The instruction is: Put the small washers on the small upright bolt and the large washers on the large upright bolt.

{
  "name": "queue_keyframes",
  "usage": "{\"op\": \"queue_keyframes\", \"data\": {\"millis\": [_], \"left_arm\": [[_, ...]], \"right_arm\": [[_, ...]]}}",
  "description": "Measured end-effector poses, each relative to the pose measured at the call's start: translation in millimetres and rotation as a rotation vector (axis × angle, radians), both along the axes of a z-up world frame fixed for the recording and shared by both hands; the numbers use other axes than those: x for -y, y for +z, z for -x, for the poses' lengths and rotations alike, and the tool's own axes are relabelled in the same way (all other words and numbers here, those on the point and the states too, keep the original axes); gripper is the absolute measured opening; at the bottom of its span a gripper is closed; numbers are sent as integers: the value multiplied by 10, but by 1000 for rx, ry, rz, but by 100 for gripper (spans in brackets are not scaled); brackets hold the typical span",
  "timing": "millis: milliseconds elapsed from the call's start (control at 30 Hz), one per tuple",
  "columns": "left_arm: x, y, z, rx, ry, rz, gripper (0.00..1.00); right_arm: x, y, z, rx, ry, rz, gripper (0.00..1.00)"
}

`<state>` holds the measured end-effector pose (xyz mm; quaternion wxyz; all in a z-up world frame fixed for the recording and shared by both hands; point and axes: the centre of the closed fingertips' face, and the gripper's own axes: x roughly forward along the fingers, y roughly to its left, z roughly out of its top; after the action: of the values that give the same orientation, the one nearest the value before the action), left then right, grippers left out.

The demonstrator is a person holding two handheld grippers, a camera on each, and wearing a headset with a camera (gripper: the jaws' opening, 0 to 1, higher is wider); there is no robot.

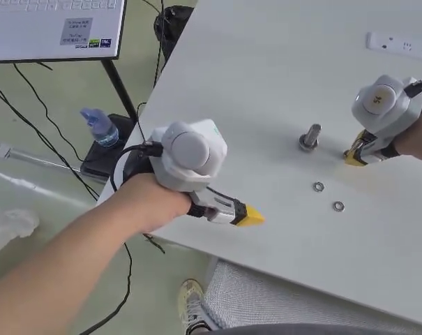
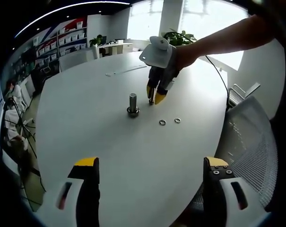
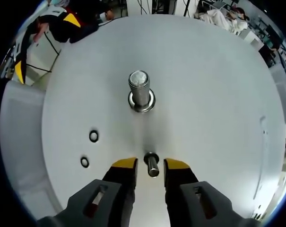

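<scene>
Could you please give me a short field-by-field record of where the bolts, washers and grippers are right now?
large bolt: upright, mid-table, nothing gripping it
small bolt: upright, between the right gripper's jaws
washers: two, lying flat on the table, loose, apart from both bolts
right gripper: jaws apart, one on each side of the small bolt
left gripper: jaws wide open, empty, near the table's edge
</scene>
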<state>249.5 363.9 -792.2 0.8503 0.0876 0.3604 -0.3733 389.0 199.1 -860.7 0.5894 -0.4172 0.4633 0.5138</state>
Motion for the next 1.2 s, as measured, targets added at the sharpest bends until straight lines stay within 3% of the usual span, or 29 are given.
{"op": "queue_keyframes", "data": {"millis": [167, 600, 900, 1200], "left_arm": [[0, 18, -4, 4, 5, 4, 92], [17, 76, 18, 9, 6, 6, 93], [27, 108, 58, 12, 9, 3, 93], [24, 136, 94, 15, 16, 4, 92]], "right_arm": [[-30, 12, -21, -10, -19, -10, 25], [-144, 239, -8, -13, -27, -68, 26], [-156, 434, -19, 0, -22, -77, 26], [-145, 523, 15, 6, -20, -83, 26]]}}
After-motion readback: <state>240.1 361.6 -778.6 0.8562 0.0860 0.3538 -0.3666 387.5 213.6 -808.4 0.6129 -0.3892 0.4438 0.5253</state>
